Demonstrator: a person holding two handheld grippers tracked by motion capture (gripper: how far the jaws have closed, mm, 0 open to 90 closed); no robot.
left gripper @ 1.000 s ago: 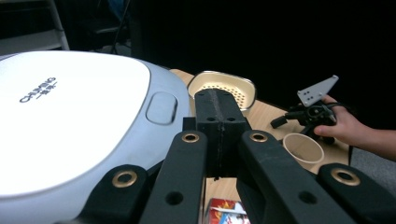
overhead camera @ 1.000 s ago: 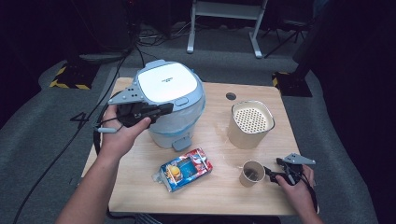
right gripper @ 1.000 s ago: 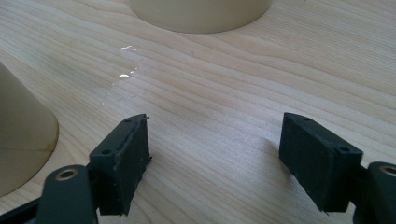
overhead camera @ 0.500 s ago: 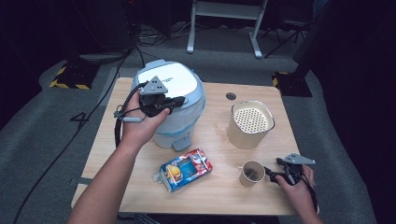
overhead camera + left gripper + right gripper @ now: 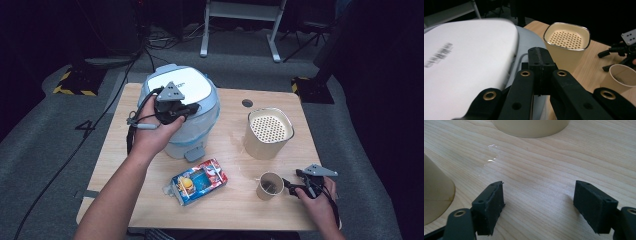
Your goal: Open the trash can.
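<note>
We find the left claw clenched, jaws pressed together with nothing between them, held over the white lid of the pale blue rice cooker at the far left of the wooden surface. In the left gripper view the closed jaws sit just above the lid's right edge. The right claw rests low at the near right, released, its pads apart over bare wood, just right of a paper cup. A cream perforated container stands beyond the cup. A colourful snack packet lies near the cooker's front.
</note>
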